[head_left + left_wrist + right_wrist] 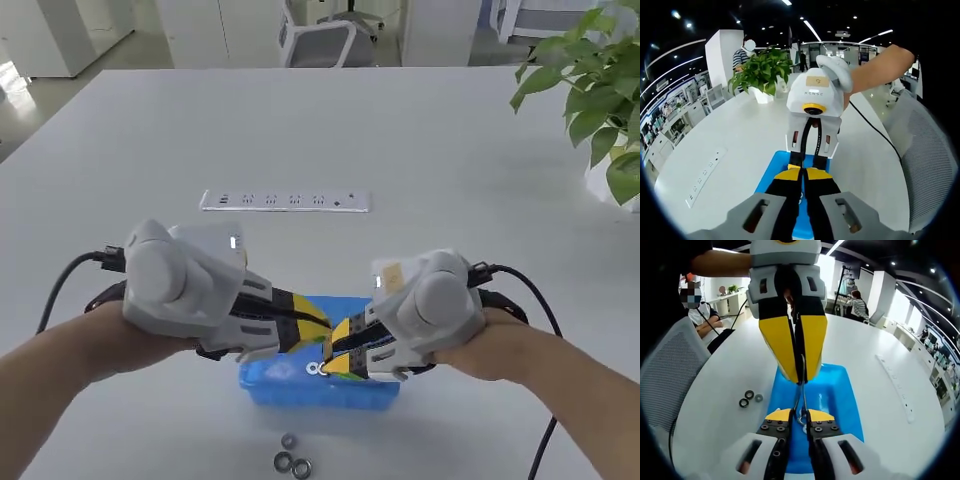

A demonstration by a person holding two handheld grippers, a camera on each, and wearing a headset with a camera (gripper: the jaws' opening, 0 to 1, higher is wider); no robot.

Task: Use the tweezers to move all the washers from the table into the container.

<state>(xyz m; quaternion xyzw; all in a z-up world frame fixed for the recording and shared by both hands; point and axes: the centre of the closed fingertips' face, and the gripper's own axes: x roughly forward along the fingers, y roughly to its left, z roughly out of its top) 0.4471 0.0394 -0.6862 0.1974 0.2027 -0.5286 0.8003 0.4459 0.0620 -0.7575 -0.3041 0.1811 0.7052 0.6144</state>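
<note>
Head view, lower centre: left gripper [320, 330] is clamped on the tweezers [801, 385]. Right gripper [338, 360] is pinched on their tip end. Both sit over the blue container [300, 395]. 1 washer [317, 369] at the tips, above the container. 3 loose washers [283, 461] on the table [420, 150], bottom edge, near the container.

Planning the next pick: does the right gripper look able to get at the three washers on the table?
Probably yes: the washers lie on bare table beside the blue container, with nothing between them and the right gripper.
</note>
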